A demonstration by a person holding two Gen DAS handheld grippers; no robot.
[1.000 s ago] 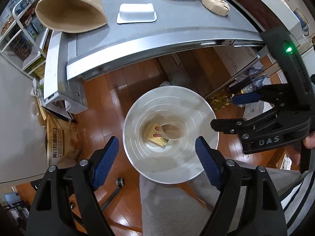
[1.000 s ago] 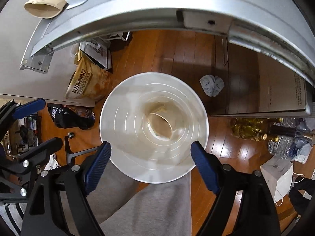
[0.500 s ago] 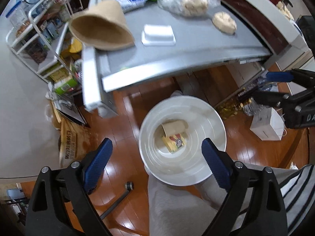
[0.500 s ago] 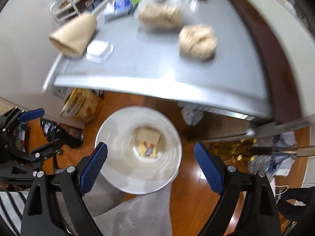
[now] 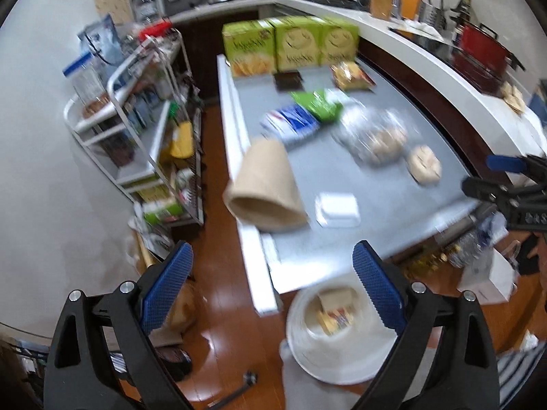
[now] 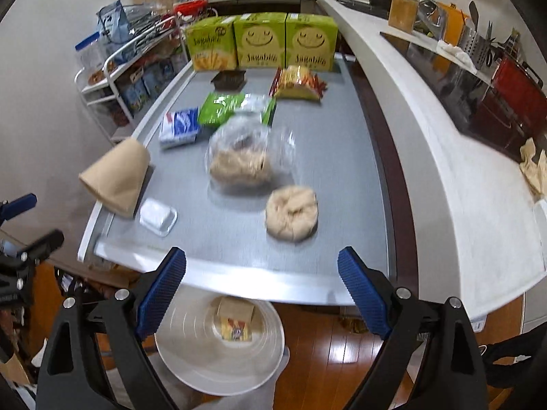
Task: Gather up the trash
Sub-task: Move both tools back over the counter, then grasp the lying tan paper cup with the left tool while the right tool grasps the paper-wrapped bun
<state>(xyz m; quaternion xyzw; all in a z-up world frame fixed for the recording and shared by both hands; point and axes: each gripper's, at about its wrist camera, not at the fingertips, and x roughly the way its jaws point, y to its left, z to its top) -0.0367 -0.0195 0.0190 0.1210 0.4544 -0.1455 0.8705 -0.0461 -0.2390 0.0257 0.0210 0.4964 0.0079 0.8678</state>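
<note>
Right wrist view: both hand-held grippers, right (image 6: 261, 292) and left (image 5: 271, 288), hang spread and empty above the bin (image 6: 191, 372), so approach the crumpled wad (image 6: 291, 212) on the desk (image 6: 342, 157) squarely

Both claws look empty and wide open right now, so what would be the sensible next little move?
Probably the right gripper should reach forward to the crumpled paper ball, which lies just ahead of it near the table edge. Both grippers are open and empty, and the white bin waits below.
</note>
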